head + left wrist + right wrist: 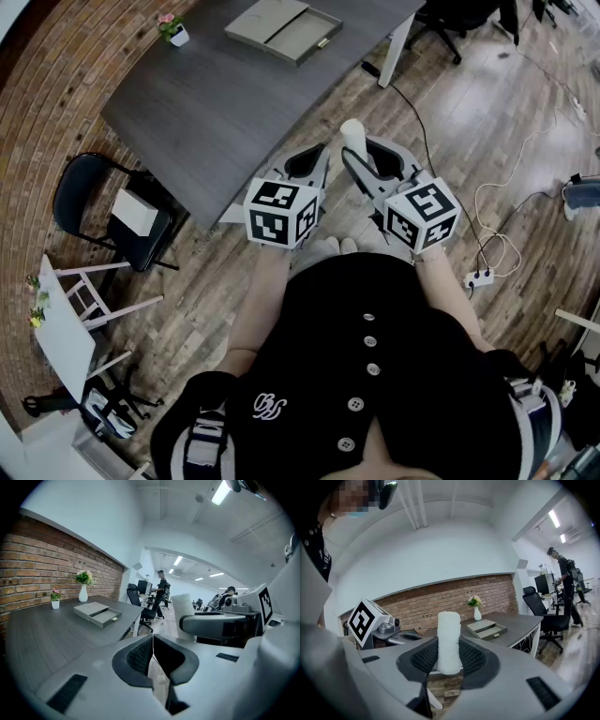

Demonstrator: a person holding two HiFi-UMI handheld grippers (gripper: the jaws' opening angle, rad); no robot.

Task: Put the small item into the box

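My right gripper (449, 660) is shut on a small white foam cylinder (448, 641), which stands upright between its jaws; in the head view the cylinder (353, 137) sticks out past the right gripper (361, 169). Beside it my left gripper (317, 161) is shut with nothing between its jaws, as the left gripper view (153, 654) also shows. Both are held over the wooden floor, in front of the desk's near corner. The grey box with an open drawer (284, 29) lies at the far side of the dark desk (216, 103), well away from both grippers.
A small potted flower (172, 29) stands at the desk's back left. A black chair (117, 220) holding a white box is to the left, under the desk edge. Cables and a power strip (480, 277) lie on the floor at right. People stand in the office beyond.
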